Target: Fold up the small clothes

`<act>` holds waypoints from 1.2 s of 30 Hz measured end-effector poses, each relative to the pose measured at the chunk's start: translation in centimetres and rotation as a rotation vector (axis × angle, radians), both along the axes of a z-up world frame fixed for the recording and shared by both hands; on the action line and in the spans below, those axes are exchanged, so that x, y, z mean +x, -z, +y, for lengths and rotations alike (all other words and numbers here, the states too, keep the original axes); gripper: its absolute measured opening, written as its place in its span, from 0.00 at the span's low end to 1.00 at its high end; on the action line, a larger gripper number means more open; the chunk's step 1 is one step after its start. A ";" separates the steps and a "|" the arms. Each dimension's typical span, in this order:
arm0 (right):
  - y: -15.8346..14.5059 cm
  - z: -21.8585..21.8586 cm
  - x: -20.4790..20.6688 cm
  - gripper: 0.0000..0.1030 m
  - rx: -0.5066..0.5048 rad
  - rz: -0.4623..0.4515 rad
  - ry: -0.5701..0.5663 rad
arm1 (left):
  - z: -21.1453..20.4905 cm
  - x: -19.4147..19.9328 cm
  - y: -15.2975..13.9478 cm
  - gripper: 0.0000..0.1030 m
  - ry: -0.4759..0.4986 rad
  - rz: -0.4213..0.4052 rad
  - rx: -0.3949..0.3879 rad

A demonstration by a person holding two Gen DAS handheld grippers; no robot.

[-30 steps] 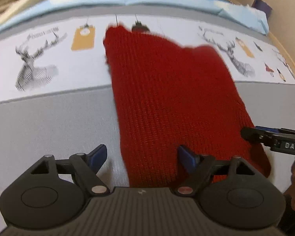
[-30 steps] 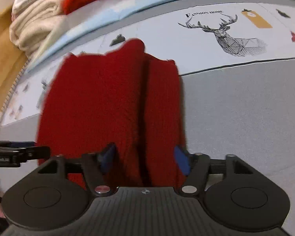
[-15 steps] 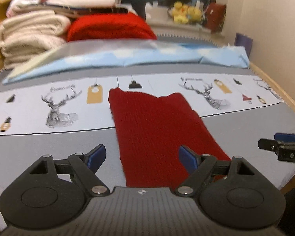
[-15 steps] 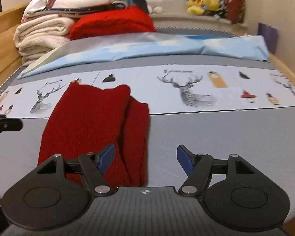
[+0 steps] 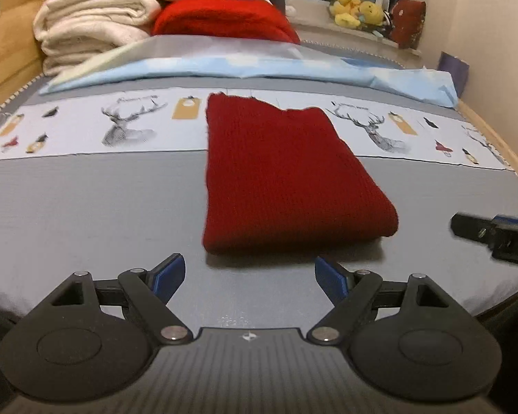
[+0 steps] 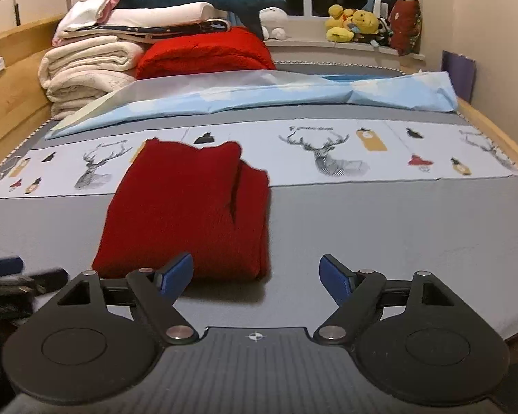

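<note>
Red knit garment [image 5: 286, 176] lies folded flat on the grey bed cover [image 5: 86, 207], far edge reaching onto the pale printed band with deer heads [image 5: 127, 127]. From the left wrist view I see it as a rough rectangle at 12 o'clock, thick folded edge toward 4 o'clock. From the right wrist view the same piece sits at 11 o'clock, with 1 narrower folded layer along its right side.

Left gripper [image 5: 248, 272]: fingers [image 5: 167, 270] wide apart, nothing between them, clear of the knit, which starts just beyond the tips.

Right gripper [image 6: 257, 272]: fingers [image 6: 335, 276] also spread and empty; its jaws have just been opening. The left blue pad overlaps the near corner of the garment in view; contact I cannot tell. I see this gripper's tip at 3 o'clock in the left view, the left one's at 9 o'clock in the right view.

Outward: a light blue sheet [image 6: 293, 93] lies across the bed past the printed band. At 10 o'clock, stacked cream blankets [image 6: 86, 69]; beside them a red blanket [image 6: 207, 51]. A plush shark [image 6: 197, 0] tops the stack. Yellow plush toys [image 6: 352, 24] on the sill at 1 o'clock.
</note>
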State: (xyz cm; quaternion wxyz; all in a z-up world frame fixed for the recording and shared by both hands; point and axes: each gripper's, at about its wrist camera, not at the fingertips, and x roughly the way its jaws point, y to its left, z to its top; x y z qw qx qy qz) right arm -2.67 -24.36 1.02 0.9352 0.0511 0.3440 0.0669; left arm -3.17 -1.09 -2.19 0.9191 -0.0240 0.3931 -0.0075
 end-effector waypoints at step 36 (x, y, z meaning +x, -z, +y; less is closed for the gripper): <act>1.4 4.5 1.4 0.78 -0.019 0.019 -0.077 | -0.9 1.0 0.2 0.87 0.030 -0.044 -0.025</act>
